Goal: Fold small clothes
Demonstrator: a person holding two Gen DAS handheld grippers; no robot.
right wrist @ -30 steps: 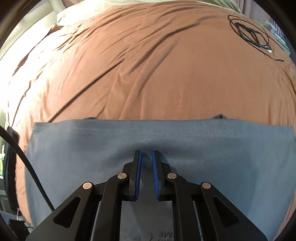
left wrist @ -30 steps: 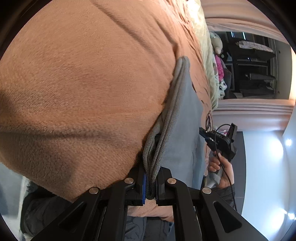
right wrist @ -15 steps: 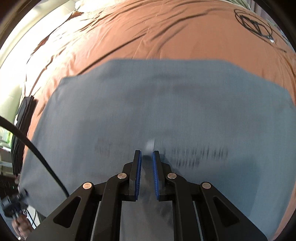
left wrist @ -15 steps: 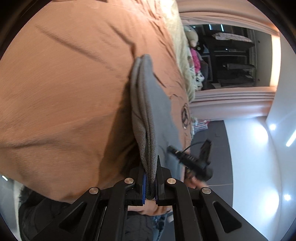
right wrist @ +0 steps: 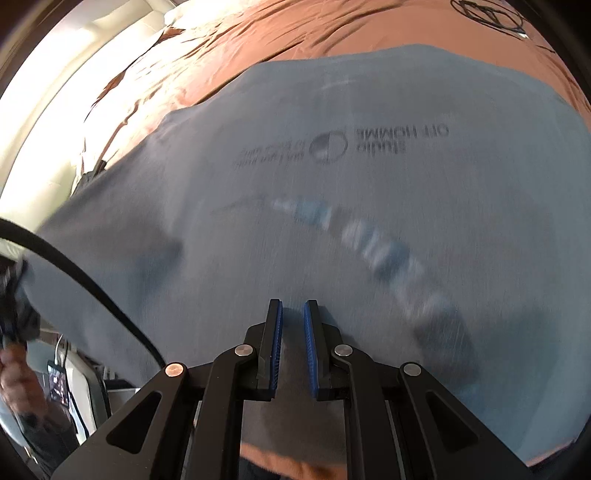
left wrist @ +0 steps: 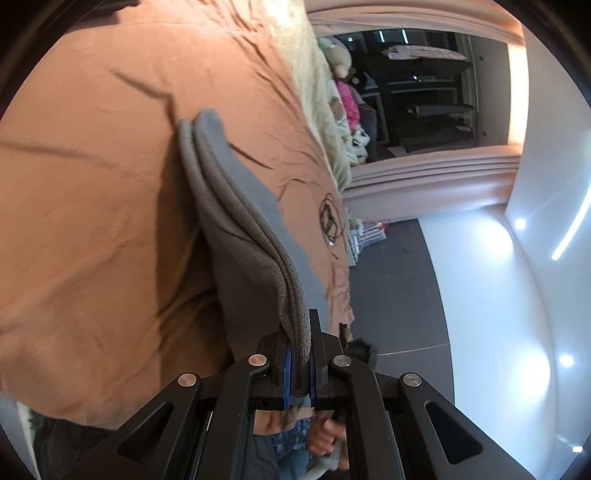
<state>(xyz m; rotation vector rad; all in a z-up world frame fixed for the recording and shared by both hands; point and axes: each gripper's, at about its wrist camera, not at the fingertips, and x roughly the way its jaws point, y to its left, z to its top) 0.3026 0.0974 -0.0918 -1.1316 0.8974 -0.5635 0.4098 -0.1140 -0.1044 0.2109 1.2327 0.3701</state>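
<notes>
A grey-blue garment (right wrist: pixel 332 206) with dark printed lettering hangs spread above the orange-brown bedspread (right wrist: pixel 280 33). In the left wrist view its folded edge (left wrist: pixel 236 210) runs away from my left gripper (left wrist: pixel 300 354), which is shut on that edge. My right gripper (right wrist: pixel 293 325) has its fingers close together on the garment's near edge, with cloth between the blue pads (right wrist: pixel 309 343). The garment is lifted and blurred by motion. The hand holding the right gripper shows low in the left wrist view (left wrist: pixel 325 439).
The bedspread (left wrist: pixel 92 221) fills the left of the left wrist view. A black cable loop (left wrist: pixel 330 218) lies on it near its edge. Beyond are a pale blanket (left wrist: pixel 317 92), dark shelves (left wrist: pixel 424 92) and dark floor (left wrist: pixel 399 288). A black cable (right wrist: pixel 85 280) crosses the right wrist view.
Both grippers have lifted the garment off the bed. It now covers most of the right wrist view and its printed lettering shows. The left gripper has swung, so the folded edge tilts left.
</notes>
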